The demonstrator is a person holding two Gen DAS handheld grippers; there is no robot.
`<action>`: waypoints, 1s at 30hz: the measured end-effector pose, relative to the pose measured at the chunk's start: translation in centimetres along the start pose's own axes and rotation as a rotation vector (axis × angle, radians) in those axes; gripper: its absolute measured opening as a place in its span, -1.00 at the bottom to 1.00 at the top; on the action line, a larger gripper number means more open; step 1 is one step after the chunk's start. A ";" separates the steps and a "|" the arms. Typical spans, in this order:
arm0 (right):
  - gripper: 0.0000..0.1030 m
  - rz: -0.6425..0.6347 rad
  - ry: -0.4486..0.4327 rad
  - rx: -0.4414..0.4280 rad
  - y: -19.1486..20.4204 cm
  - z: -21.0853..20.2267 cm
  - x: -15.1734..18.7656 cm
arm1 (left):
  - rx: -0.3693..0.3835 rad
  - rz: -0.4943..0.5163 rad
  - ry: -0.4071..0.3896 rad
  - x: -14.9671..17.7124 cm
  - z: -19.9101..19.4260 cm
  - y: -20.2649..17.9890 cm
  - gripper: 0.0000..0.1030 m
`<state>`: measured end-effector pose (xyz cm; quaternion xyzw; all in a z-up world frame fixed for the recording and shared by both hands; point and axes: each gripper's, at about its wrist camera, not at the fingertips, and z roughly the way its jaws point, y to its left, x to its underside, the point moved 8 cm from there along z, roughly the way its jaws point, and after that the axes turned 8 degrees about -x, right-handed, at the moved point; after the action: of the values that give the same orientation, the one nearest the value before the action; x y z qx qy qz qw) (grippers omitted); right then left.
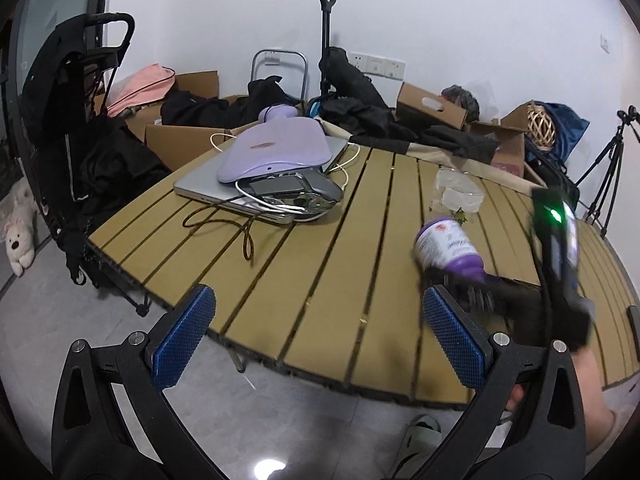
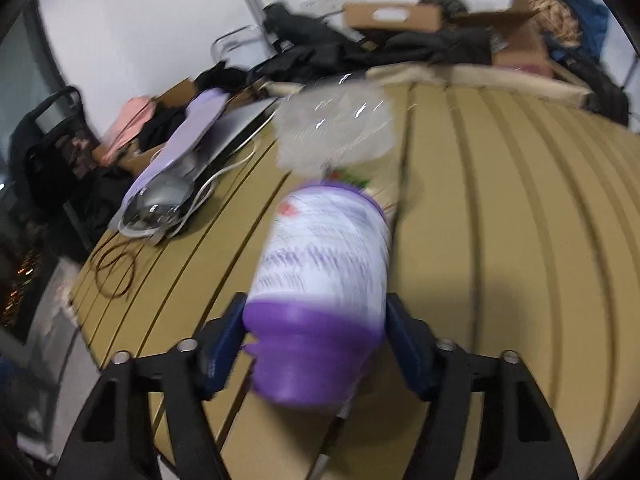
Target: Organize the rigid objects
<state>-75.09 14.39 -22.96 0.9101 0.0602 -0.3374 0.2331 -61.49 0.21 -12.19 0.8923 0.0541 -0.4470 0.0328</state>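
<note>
My right tongs (image 2: 316, 344) clamped on purple-capped white plastic bottle (image 2: 320, 280), near cap only; left tongs (image 1: 316, 336) apart, empty. Fast swing: I risk slip onto slatted tan worktop (image 2: 500, 240).

Mid table (image 1: 312, 264) was bare slats, plenty of room to pass btwn the laptop pile (image 1: 256, 184) far left and the clear plastic container (image 1: 456, 194) on the right. Loose brown cable (image 1: 240, 228) trailed out in front of the pile. Back edge was walled off w/ boxes (image 1: 432, 110) & black clothes (image 1: 456, 140).
</note>
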 end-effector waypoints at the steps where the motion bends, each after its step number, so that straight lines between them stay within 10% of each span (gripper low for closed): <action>1: 0.34 -0.091 0.017 -0.008 1.1 0.1 0.5 | 0.003 0.007 0.003 -0.3 0.5 -0.1 1.00; 5: 0.34 -0.402 0.087 -0.115 5.4 0.3 2.7 | 0.063 0.009 0.075 -1.3 4.8 -1.4 1.00; 12: 0.34 -0.490 0.120 -0.202 6.8 -0.2 4.3 | 0.156 0.000 0.207 -1.5 10.9 -4.6 0.90; 20: 0.41 -0.511 0.090 -0.198 6.3 -1.1 3.8 | 0.125 0.005 0.204 -1.0 12.0 -5.3 0.39; 30: 0.48 -0.367 0.069 -0.144 1.7 -2.4 1.1 | 0.034 0.058 0.174 -1.8 10.9 -4.0 0.67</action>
<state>-72.42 13.99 -21.41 0.8759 0.2570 -0.3374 0.2302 -71.71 2.89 -17.34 0.9294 0.0233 -0.3673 0.0258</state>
